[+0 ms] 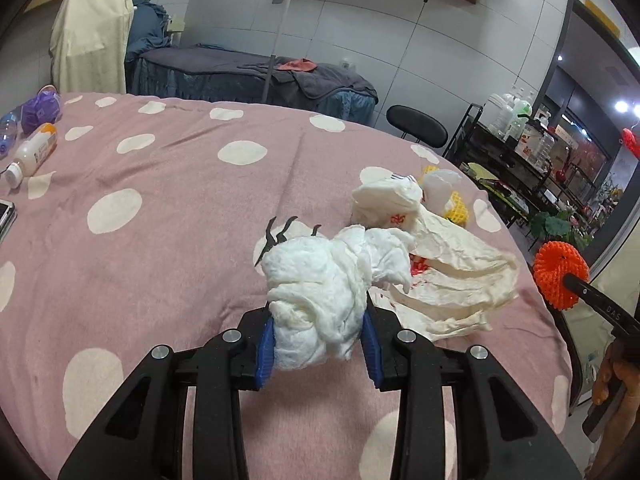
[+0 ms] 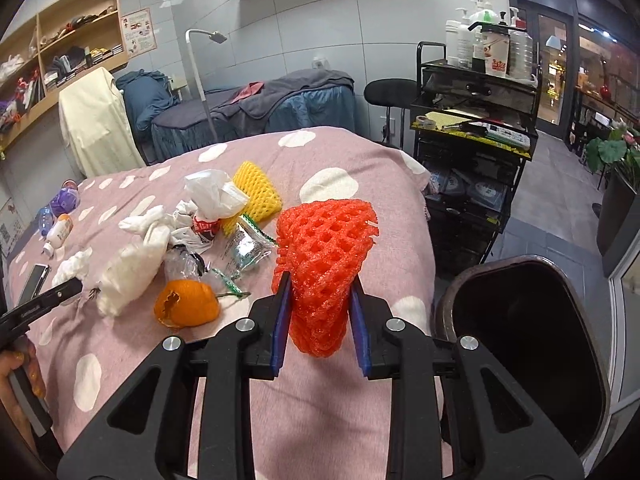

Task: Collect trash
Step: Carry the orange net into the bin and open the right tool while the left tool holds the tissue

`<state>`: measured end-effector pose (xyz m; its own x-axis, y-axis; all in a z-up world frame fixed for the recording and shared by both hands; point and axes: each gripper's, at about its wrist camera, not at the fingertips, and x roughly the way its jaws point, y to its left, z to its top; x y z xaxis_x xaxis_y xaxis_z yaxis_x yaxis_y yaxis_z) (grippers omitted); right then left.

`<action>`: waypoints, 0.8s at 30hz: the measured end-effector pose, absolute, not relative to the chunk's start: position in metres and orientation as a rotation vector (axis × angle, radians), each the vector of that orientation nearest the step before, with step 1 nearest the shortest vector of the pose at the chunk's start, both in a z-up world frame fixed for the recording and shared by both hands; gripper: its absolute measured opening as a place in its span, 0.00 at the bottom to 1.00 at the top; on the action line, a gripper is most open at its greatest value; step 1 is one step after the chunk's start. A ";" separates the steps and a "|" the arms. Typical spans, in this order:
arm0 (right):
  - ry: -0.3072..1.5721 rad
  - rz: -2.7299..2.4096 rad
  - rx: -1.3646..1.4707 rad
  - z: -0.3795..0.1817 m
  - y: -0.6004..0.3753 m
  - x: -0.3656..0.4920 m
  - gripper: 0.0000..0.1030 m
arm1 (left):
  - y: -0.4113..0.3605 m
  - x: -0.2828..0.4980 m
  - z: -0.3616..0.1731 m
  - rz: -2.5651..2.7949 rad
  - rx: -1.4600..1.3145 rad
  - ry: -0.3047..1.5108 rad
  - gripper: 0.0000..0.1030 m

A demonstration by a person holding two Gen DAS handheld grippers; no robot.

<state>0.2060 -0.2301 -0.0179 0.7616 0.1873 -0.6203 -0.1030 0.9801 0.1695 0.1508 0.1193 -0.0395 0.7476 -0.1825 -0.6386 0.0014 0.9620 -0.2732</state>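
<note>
In the left wrist view my left gripper is shut on a crumpled white tissue wad, held just above the pink spotted bedspread. Beyond it lie a creased cream paper bag and a yellow foam net. In the right wrist view my right gripper is shut on a red-orange foam fruit net, lifted over the bed's right edge. A dark trash bin stands open, low on the right beside the bed. Orange peel, a white plastic bag and a clear wrapper lie on the bed.
Bottles and a purple net lie at the bed's far left, and a phone lies near the left edge. A black trolley with bottles and a black stool stand right of the bed. A massage bed stands behind.
</note>
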 end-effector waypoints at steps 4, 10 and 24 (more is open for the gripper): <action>0.671 0.144 0.129 -0.017 -0.234 0.191 0.27 | 0.108 0.132 -0.031 -0.123 -0.263 0.685 0.34; 0.659 0.135 0.145 -0.020 -0.241 0.171 0.27 | 0.082 0.114 -0.026 -0.174 -0.240 0.660 0.34; 0.616 0.003 0.198 -0.025 -0.301 0.122 0.27 | 0.008 0.108 -0.027 -0.343 -0.213 0.658 0.34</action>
